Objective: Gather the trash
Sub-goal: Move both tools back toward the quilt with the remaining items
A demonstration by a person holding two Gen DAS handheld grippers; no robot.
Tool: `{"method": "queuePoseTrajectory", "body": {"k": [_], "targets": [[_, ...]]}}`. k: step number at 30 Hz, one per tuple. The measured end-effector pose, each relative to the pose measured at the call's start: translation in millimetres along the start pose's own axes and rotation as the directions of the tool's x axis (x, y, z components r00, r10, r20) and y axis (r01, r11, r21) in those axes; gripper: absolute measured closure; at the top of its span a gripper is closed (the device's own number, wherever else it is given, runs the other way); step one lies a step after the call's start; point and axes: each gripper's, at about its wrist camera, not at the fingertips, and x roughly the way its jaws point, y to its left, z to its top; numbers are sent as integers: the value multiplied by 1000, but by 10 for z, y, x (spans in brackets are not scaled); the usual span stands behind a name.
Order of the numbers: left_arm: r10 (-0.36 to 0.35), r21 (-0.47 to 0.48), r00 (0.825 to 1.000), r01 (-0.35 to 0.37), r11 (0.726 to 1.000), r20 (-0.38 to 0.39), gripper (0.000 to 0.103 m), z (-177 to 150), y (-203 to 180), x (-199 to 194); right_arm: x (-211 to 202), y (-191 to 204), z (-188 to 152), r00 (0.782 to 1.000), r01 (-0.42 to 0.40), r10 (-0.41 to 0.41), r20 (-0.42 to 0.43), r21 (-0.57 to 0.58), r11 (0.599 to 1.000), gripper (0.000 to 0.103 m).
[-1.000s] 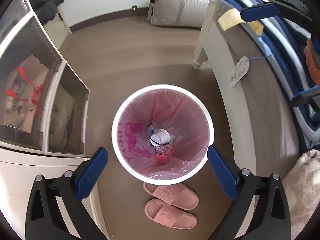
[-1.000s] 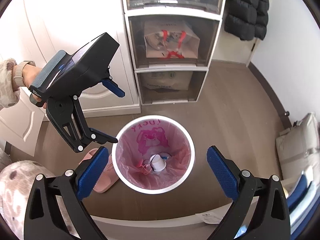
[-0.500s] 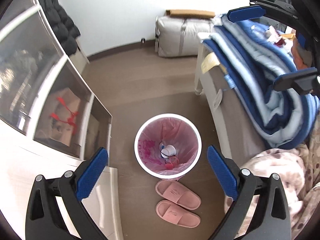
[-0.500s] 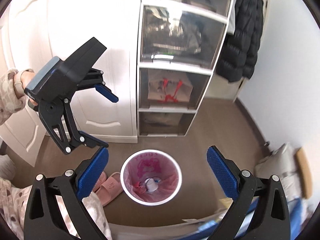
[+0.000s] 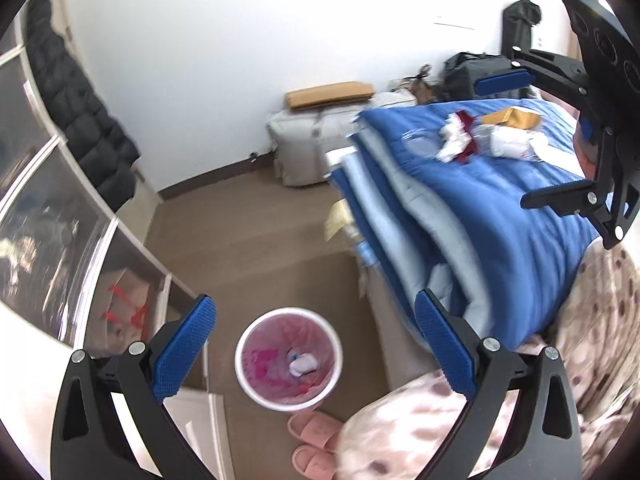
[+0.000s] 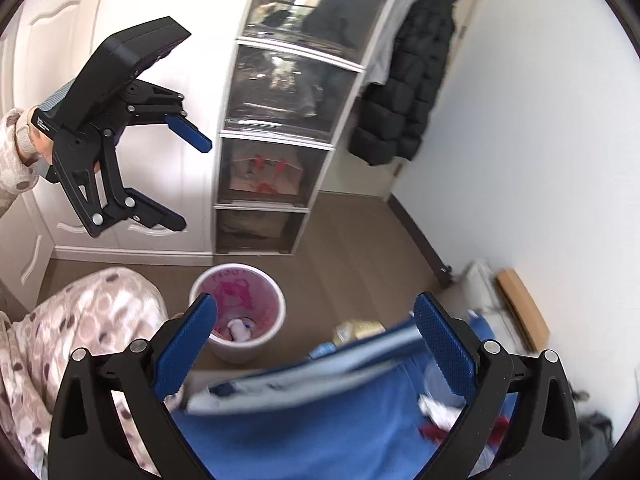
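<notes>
A white trash bin [image 5: 289, 360] with a pink liner stands on the floor by the bed and holds crumpled white and red trash [image 5: 303, 364]. It also shows in the right wrist view [image 6: 240, 312]. More trash [image 5: 460, 138], white and red wrappers, a plastic bottle and a brown paper piece, lies on the blue quilt [image 5: 480, 216]. My left gripper [image 5: 316, 356] is open and empty high above the bin. My right gripper [image 6: 316, 356] is open and empty above the quilt's edge; it also shows in the left wrist view [image 5: 532, 136].
A white drawer tower [image 6: 288, 120] with clear fronts stands beside white wardrobe doors [image 6: 120, 8]. A black coat [image 6: 408, 92] hangs on the wall. Pink slippers [image 5: 312, 440] lie by the bin. A grey storage bag [image 5: 316, 140] sits by the far wall.
Both grippers have risen and swung from over the bin toward the bed. The bin looks smaller and lower; the quilt with its trash has come into view.
</notes>
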Motion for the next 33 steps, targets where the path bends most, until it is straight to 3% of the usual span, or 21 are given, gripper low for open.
{"method": "queuePoseTrajectory", "body": {"k": [8,15,20,23,26,33], "targets": [[-100,85,994,97,992,39,5,542,-849,145,-830,-701,-991,983,180,-169,-74,199,963,7],[-185,144,982,178,974,39,5,942,-1571,396,-1456,-1283,-1992,939,333,-276,-204,350,876,7],[-185,197,983,179,964,15,5,1104,-1980,612,-1703,-1566,-2603,911,397,-297,-287,411,820,7],[-182,217,983,177,960,3,5,1167,-2162,737,-1764,-1684,-2824,907,405,-298,-297,429,807,7],[-187,214,982,184,959,-4,5,1207,-2282,856,-1687,-1856,-2899,917,381,-271,-291,444,811,7],[-202,133,979,204,970,-27,5,1282,-2208,1087,-1059,-2286,-2748,914,338,-215,-344,351,873,7]]}}
